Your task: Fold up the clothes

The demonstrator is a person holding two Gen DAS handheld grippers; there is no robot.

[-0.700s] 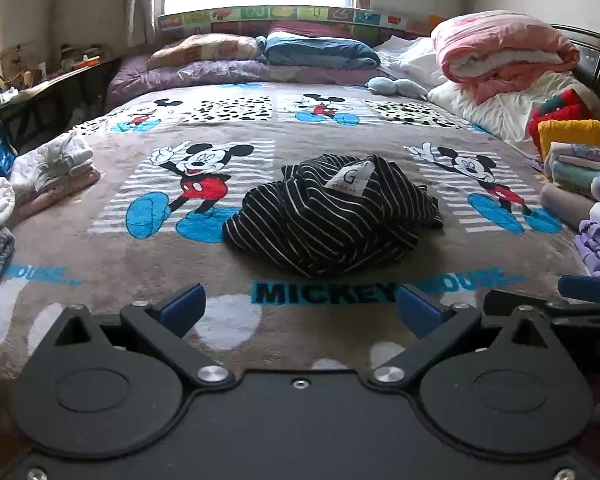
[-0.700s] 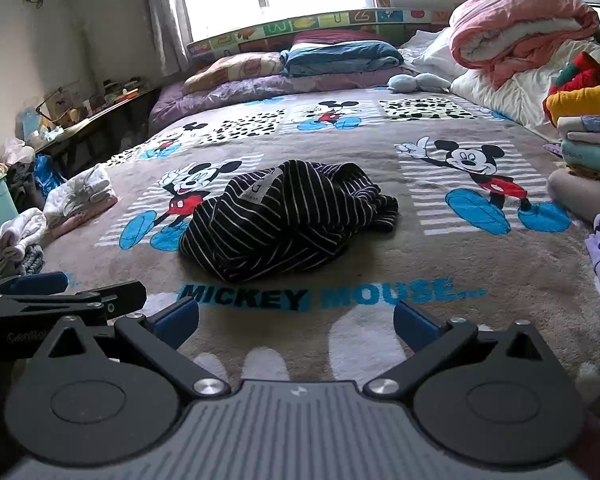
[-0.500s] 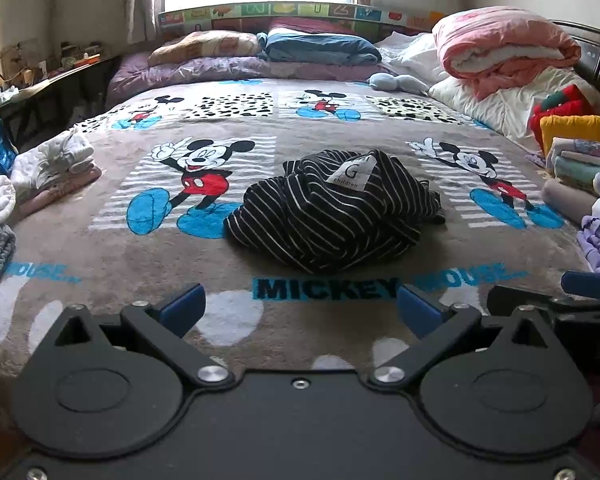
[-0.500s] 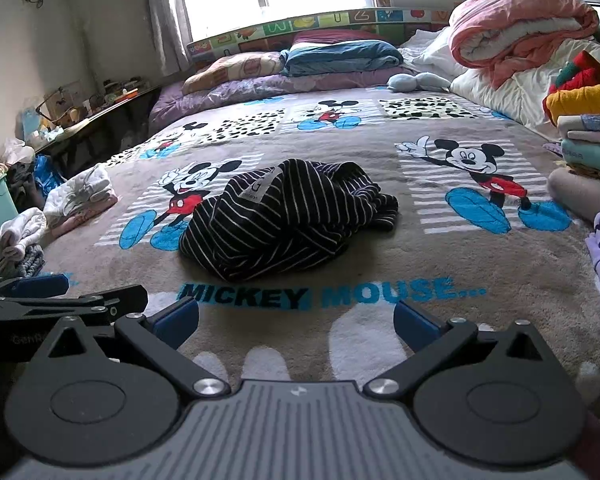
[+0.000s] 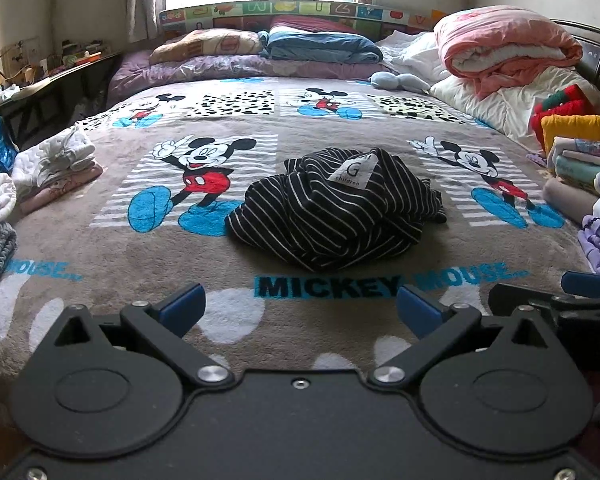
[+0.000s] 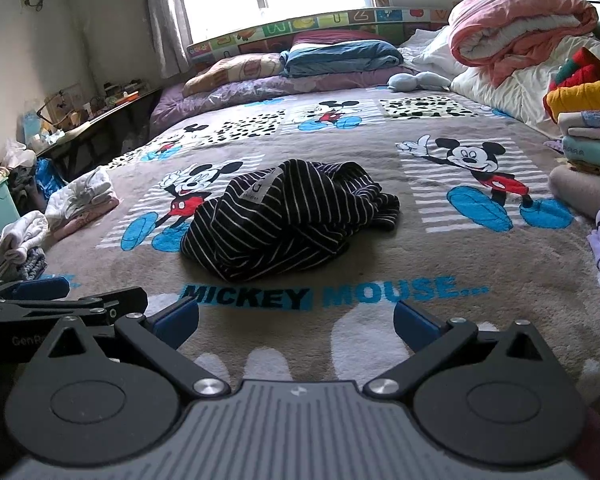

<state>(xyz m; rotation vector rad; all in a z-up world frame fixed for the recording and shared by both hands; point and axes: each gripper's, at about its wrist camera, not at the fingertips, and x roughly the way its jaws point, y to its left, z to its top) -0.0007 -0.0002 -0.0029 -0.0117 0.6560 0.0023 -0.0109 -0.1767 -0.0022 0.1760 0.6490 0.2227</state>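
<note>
Little change is seen since half a second ago: left gripper (image 5: pixel 300 308) and right gripper (image 6: pixel 296 320) are held wide, empty, near the bed's (image 5: pixel 120 256) front edge; striped garment (image 5: pixel 332 212) is left crumpled mid-bed, unfolded

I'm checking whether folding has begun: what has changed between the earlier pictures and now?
Almost nothing. The view from the left gripper shifts slightly; it and the right gripper stay open and empty, short of the striped garment. The garment stays crumpled on the Mickey Mouse blanket, untouched.
</note>
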